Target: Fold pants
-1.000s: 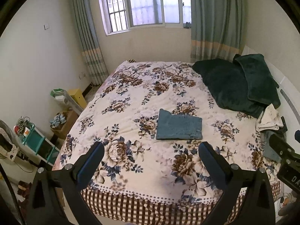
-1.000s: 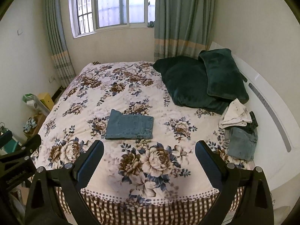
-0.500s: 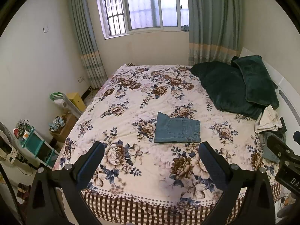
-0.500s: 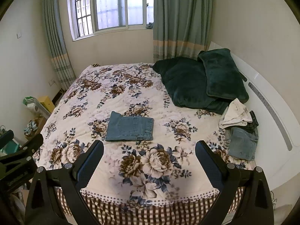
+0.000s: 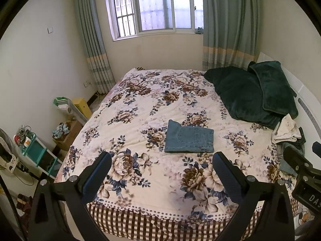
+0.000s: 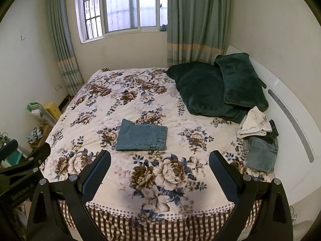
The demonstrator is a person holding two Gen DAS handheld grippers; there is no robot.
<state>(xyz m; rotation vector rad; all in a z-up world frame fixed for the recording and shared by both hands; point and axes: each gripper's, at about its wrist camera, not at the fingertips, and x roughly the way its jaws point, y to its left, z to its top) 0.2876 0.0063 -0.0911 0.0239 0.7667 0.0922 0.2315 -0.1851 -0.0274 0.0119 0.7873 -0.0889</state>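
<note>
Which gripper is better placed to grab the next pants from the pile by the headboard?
Probably the right gripper: open, empty, on the side of the crumpled denim pants. The left gripper sits farther away.

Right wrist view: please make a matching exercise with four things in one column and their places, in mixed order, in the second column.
Things:
1. folded jeans
2. green pillow
3. cream garment
4. yellow box

Places:
a. on the floor, left of the bed
b. middle of the floral bedspread
c. propped against the white headboard
d. on the clothes pile, below the pillow

Pairs: 1-b, 2-c, 3-d, 4-a
</note>
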